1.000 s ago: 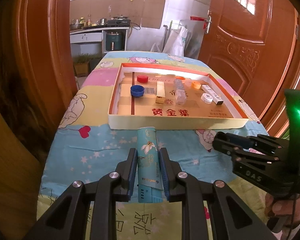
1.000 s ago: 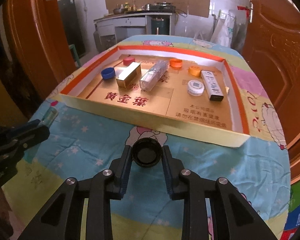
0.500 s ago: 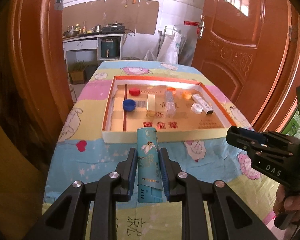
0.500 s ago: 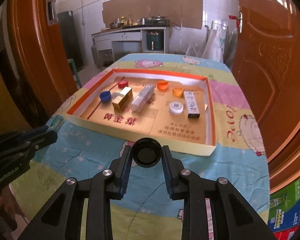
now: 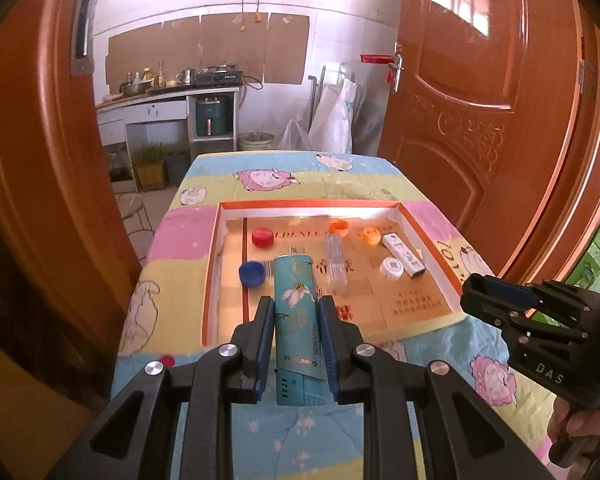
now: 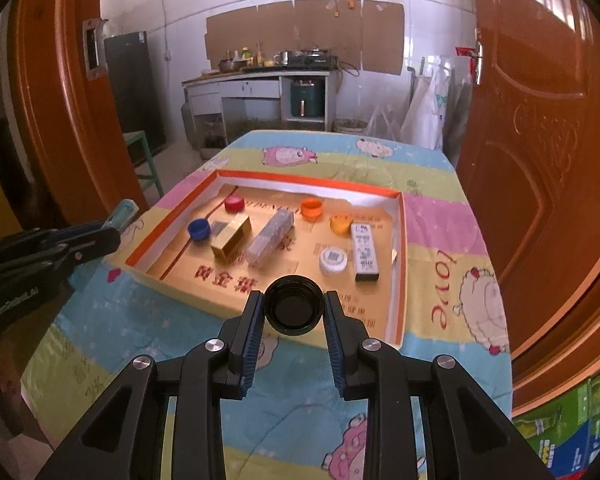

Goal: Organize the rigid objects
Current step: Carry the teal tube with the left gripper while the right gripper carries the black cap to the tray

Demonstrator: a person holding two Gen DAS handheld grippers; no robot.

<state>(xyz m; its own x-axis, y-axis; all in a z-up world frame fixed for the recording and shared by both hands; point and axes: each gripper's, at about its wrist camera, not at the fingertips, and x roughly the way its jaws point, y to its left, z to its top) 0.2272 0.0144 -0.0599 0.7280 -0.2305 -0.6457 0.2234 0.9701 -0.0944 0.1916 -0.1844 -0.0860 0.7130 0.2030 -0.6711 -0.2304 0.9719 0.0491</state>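
Observation:
My left gripper (image 5: 294, 308) is shut on a teal box (image 5: 296, 312) with a bird print and holds it raised in front of the shallow orange-rimmed tray (image 5: 428, 232). My right gripper (image 6: 294, 304) is shut on a black bottle cap (image 6: 293, 309), open side toward the camera, held above the tray's near wall (image 6: 220, 300). The tray holds a red cap (image 6: 235, 203), a blue cap (image 6: 199, 229), two orange caps (image 6: 312, 208), a white cap (image 6: 333, 260), a gold box (image 6: 232, 236), a clear box (image 6: 270, 238) and a white box (image 6: 364, 252).
The tray lies on a table with a cartoon-print cloth (image 6: 452, 236). Wooden doors (image 6: 540, 140) stand close on the right and left. A kitchen counter (image 6: 256, 80) is beyond the table's far end. The right gripper shows at the right in the left wrist view (image 5: 540, 324).
Both grippers have risen and pulled back with their objects; the tray now looks smaller and lower in both views. The grips have not changed.

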